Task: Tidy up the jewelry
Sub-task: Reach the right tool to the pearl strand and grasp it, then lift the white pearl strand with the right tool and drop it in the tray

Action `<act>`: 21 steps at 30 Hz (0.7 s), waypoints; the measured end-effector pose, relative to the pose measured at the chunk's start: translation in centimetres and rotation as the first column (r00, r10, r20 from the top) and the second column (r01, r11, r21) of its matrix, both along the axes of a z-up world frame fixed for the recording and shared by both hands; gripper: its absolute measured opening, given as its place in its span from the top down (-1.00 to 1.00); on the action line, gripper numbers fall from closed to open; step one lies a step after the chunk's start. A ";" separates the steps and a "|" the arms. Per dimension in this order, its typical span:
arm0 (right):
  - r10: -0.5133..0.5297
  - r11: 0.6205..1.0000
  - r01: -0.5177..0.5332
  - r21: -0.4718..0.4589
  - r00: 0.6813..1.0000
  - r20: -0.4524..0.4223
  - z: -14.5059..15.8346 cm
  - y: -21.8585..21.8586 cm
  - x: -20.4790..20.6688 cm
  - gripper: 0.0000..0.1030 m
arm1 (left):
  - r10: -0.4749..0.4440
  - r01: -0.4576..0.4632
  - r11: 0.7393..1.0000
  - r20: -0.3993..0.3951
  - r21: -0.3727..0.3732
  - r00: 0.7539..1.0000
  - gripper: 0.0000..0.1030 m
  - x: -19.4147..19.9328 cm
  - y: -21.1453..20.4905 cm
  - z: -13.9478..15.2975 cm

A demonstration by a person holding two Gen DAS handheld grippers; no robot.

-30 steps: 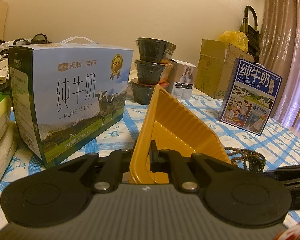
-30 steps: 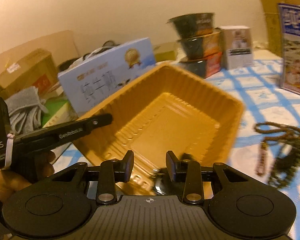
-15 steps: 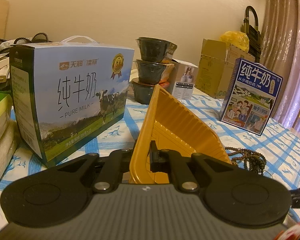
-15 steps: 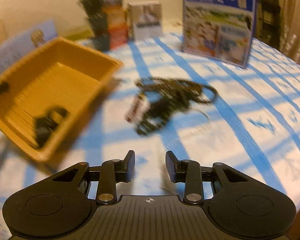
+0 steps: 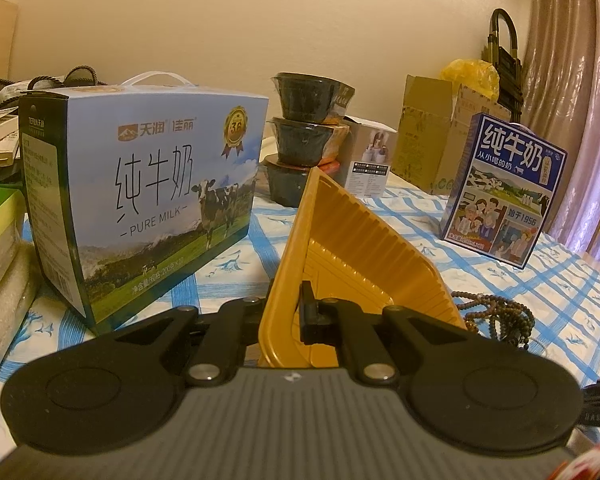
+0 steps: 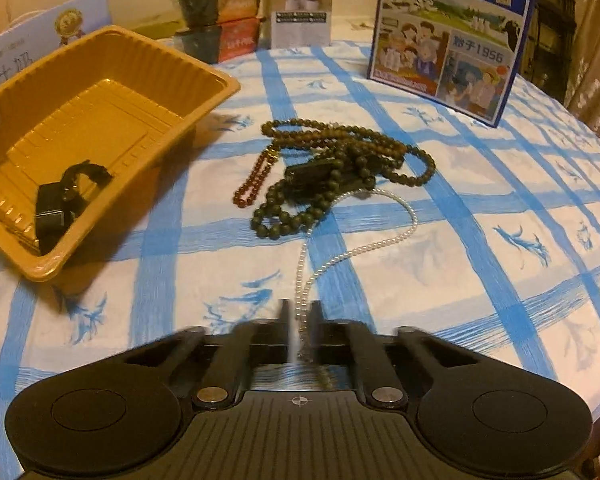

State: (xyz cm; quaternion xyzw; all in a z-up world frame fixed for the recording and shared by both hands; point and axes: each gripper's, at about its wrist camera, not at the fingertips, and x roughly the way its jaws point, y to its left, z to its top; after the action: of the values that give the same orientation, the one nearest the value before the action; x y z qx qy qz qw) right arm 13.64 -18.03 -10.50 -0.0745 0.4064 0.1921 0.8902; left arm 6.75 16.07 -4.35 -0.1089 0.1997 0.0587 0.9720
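Note:
My left gripper is shut on the near rim of a yellow plastic tray and holds it tilted. In the right wrist view the tray lies at the left with a black strap-like item inside. To its right on the checked cloth sits a tangle of dark green beads, a red-brown bead string and a white pearl necklace. My right gripper is down at the cloth, blurred, shut on the near end of the pearl strand.
A large pure-milk box stands left of the tray. A blue milk carton stands behind the jewelry. Stacked dark bowls, a small white box and cardboard boxes line the back.
My right gripper swung from over the tray to the right and down to the cloth, then its open jaws closed on the pearl strand. The left gripper and tray stayed put.

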 end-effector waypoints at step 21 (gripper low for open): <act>-0.120 0.911 0.077 0.405 0.989 0.083 15.9 -6.4 0.6 0.96 | -0.007 0.007 1.000 -0.003 0.007 1.000 0.86 -0.3 -0.4 0.1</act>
State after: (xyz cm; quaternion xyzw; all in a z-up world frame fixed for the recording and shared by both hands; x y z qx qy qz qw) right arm 14.20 -24.44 5.44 0.1196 0.3138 0.2217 0.9155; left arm 6.42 15.67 -4.24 -0.1045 0.2014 0.0562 0.9723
